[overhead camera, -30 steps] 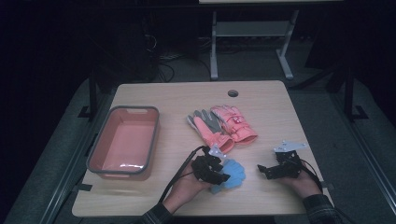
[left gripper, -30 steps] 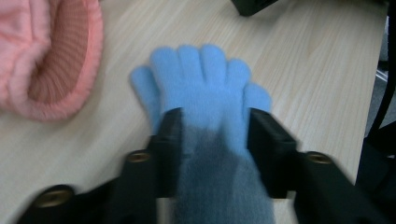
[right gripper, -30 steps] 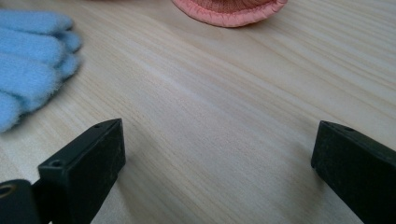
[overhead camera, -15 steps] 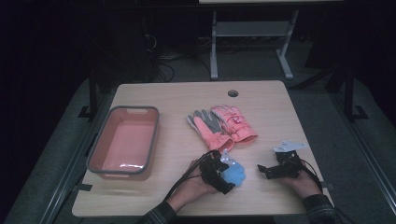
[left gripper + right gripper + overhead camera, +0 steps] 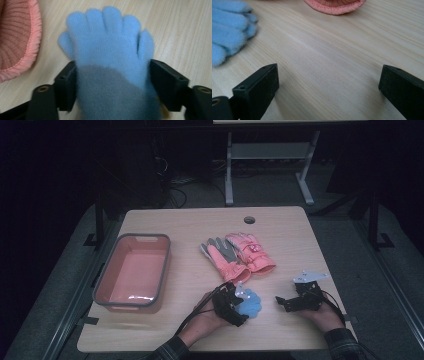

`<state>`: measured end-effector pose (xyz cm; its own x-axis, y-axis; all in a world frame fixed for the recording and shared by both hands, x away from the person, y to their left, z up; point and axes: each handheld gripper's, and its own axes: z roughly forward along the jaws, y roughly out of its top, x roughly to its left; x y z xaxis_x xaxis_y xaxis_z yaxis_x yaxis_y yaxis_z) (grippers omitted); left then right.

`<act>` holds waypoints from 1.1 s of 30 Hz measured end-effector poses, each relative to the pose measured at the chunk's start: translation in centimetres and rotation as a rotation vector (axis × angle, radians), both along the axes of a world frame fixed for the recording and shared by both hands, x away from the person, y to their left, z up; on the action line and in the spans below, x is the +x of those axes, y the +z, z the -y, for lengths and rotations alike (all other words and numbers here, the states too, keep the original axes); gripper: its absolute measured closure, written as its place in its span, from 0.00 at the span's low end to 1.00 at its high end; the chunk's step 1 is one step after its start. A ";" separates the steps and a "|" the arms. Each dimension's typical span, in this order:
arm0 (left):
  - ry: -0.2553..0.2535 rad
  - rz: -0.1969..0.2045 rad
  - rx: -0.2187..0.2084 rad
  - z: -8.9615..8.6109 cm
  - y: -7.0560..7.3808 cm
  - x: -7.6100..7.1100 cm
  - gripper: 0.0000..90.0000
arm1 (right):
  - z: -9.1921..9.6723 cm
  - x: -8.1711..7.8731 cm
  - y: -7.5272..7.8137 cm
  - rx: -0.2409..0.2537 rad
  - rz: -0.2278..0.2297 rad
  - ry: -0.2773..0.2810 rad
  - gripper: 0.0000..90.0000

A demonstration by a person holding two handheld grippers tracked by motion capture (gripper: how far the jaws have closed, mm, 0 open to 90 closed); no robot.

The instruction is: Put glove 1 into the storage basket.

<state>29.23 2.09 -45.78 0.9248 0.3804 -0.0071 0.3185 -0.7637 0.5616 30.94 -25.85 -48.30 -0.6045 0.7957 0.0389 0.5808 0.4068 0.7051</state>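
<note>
The wooden table (image 5: 190, 225) holds a pink tub (image 5: 132, 272) far to the left of the left gripper (image 5: 239, 306). Two pink gloves (image 5: 239, 254) lie just past it. Its jaws have just been closing onto the fluffy blue glove (image 5: 107, 47), touching both sides. The right gripper (image 5: 280, 301) is wide open with nothing in it, near the blue glove.

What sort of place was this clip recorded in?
Probably a lab or workshop set up for recording, not a home: a lone wooden table with a cable hole on grey carpet, loose cables on the floor behind, a metal bench frame, and dark surroundings.
</note>
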 end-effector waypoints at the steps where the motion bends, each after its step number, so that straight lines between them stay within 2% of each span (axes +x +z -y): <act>1: 0.002 -0.001 -0.003 -0.1 0.0 0.0 0.37 | 0.0 0.0 0.0 0.000 0.000 0.000 0.02; 9: 0.012 0.001 -0.016 -0.7 0.1 0.4 0.55 | 0.0 0.0 0.0 0.001 0.000 0.000 0.02; 17: -0.007 -0.032 -0.040 -1.2 0.2 0.6 0.76 | 0.0 0.0 0.0 0.001 0.000 0.000 0.02; 19: 0.003 -0.038 -0.056 -1.1 0.2 0.6 0.79 | 0.0 0.0 0.0 0.000 0.000 0.000 0.03; 20: 0.001 -0.063 -0.066 -1.3 0.2 0.8 0.80 | 0.0 0.0 0.0 0.000 0.000 0.001 0.03; 23: -0.007 -0.083 -0.077 -1.7 0.5 1.1 0.82 | 0.0 0.0 0.0 0.001 0.000 0.000 0.02; 26: 0.001 -0.104 -0.107 -1.9 0.8 1.1 0.83 | 0.0 0.0 0.0 0.001 -0.001 0.000 0.03; 28: -0.003 -0.103 -0.110 -2.0 1.0 1.1 0.83 | 0.0 0.0 0.0 0.001 -0.001 0.001 0.02; 29: -0.014 -0.103 -0.114 -2.2 1.5 1.1 0.83 | 0.0 0.0 0.0 0.001 -0.001 0.000 0.02; 33: -0.017 -0.104 -0.156 -2.7 2.9 1.1 0.83 | 0.0 0.0 0.0 0.001 -0.001 0.000 0.03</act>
<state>30.30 4.82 -42.93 0.9225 0.3512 -0.1603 0.3683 -0.6761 0.6382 30.96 -25.83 -48.30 -0.6043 0.7958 0.0403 0.5817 0.4060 0.7048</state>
